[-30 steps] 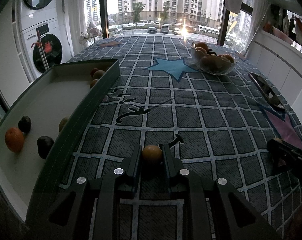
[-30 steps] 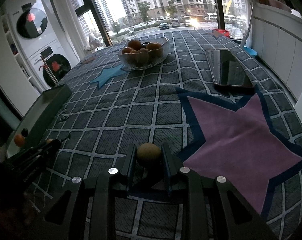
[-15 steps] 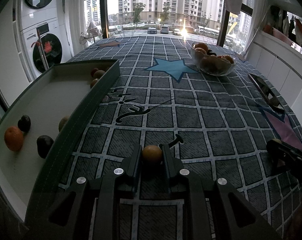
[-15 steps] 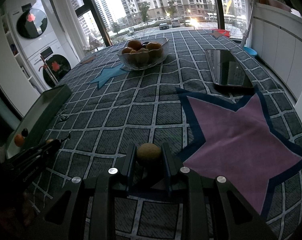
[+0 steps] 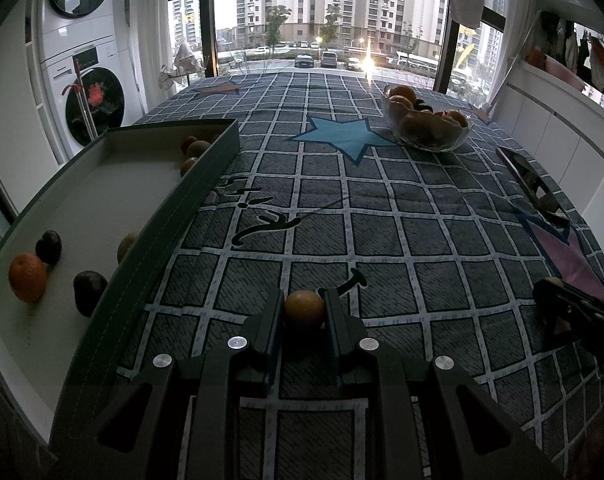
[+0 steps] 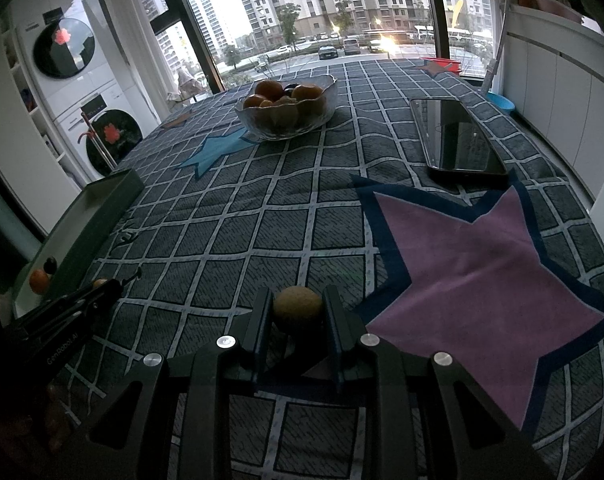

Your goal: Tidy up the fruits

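Two grippers each hold one fruit above the checked surface (image 6: pixel 262 220). The left gripper (image 5: pixel 303 312) has its fingers clamped on a small round orange-brown fruit (image 5: pixel 303 309), just right of the green tray (image 5: pixel 174 236) holding loose fruit. The right gripper (image 6: pixel 297 312) has its fingers clamped on a rough tan fruit (image 6: pixel 297 307), beside the purple star (image 6: pixel 481 272). Far off stands a glass bowl (image 6: pixel 288 114) of fruit.
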`<state>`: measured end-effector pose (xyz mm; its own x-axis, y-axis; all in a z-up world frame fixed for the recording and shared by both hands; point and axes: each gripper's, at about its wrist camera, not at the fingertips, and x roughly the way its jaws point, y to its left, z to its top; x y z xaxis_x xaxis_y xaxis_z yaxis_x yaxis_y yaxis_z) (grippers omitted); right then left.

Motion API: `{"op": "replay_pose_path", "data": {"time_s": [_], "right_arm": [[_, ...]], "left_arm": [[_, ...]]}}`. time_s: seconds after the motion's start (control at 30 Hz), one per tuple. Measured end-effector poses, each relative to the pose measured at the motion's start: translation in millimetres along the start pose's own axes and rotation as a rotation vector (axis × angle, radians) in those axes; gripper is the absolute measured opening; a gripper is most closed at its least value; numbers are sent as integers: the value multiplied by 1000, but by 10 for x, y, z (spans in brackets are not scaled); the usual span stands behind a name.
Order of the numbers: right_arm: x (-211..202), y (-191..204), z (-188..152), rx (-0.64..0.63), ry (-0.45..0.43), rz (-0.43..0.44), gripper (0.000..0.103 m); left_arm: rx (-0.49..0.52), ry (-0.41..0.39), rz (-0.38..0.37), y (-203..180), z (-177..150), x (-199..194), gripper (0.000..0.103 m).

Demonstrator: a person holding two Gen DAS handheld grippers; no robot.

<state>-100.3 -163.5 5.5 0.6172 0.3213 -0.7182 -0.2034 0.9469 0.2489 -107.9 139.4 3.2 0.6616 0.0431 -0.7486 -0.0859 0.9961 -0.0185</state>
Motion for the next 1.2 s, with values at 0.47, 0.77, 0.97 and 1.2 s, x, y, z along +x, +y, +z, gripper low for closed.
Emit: {"op": "replay_pose_path", "data": {"time_s": [0.47,0.77,0.97,1.2], "right_arm": [[1,-6,1,-1,0,0,28],[4,-1,3,-1,0,0,28],[3,-1,3,-2,1,-1,28],[23,91,15,-59,26,-50,28]], "left_arm": [[0,-1,0,2,-2,-5,22],[-1,-1,0,4,-4,-5,22],[-1,-2,0,5,-8,-7,22],[2,11,-3,-8,10,-9,22]]}}
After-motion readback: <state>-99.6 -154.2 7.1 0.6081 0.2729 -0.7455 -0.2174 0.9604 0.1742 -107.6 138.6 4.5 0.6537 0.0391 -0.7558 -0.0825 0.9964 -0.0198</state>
